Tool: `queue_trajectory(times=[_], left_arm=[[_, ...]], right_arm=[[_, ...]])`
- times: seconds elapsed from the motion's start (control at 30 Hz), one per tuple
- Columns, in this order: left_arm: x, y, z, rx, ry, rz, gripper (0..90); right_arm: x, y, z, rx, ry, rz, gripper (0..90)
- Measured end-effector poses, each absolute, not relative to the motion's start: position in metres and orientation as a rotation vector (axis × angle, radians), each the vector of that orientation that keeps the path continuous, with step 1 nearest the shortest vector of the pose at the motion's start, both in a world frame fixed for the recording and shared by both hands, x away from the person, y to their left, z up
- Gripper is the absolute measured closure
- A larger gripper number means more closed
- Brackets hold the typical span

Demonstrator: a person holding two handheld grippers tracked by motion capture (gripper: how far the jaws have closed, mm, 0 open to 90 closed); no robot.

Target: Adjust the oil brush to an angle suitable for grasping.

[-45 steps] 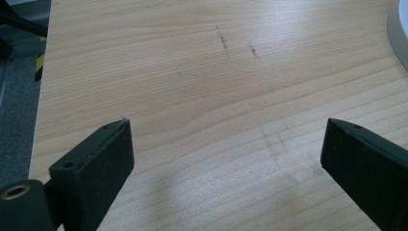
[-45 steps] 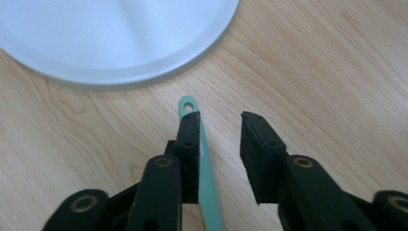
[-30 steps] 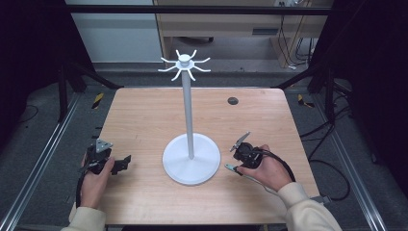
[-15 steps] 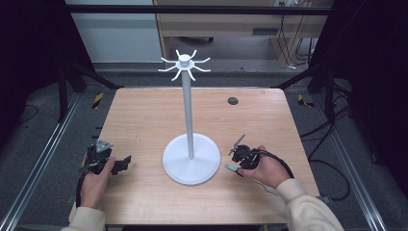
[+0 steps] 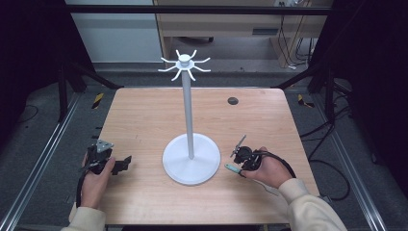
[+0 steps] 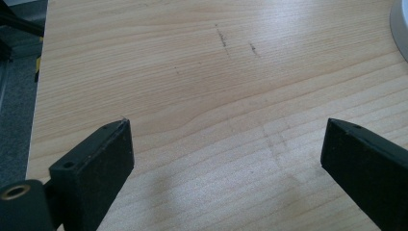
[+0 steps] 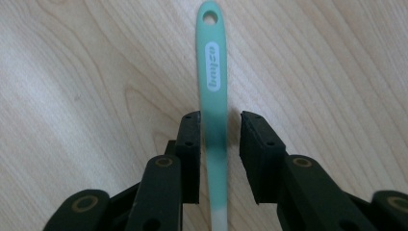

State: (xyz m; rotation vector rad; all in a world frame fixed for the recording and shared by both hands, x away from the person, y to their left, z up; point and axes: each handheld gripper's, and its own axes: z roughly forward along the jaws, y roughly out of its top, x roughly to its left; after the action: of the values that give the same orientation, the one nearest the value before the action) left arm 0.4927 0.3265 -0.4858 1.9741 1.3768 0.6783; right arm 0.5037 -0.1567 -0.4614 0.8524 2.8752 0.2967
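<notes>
The right gripper (image 7: 219,159) has its jaws a little apart around a green handle (image 7: 211,72), which looks like that of a toothbrush or small utensil; a sliver of gap shows on the handle's right side, so whether the pads truly pinch it cannot be told. The handle runs straight out between the jaws, its hanging hole at the far tip, over bare wood near the table's (image 5: 144,120) near right corner. In the high view the right gripper (image 5: 239,159) sits just beside the round base of the white hook stand (image 5: 191,161), the green tip pointing toward the base.

The step appears to be securing the handle, perhaps to hang it by the hole on one of the hooks at the top of the stand. To do this well, centre the handle, close squarely, then lift clear before turning toward the hooks.

The left gripper (image 6: 226,163) rests wide apart and empty over wood by the near left edge. The far half of the table is open except for a small dark hole (image 5: 233,101); the tall pole is the chief obstacle.
</notes>
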Motion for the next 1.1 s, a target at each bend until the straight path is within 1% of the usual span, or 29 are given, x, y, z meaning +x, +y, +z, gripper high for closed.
queue_trajectory(times=[0.77,1.1], left_arm=[[0.492,0.324,-0.486,1.989,1.369,0.682,3.9],[0.492,0.324,-0.485,1.989,1.367,0.682,3.9]], right_arm=[[0.492,-0.176,-0.462,0.849,2.913,0.199,79.2],[0.491,-0.178,-0.463,0.849,2.924,0.188,81.1]])
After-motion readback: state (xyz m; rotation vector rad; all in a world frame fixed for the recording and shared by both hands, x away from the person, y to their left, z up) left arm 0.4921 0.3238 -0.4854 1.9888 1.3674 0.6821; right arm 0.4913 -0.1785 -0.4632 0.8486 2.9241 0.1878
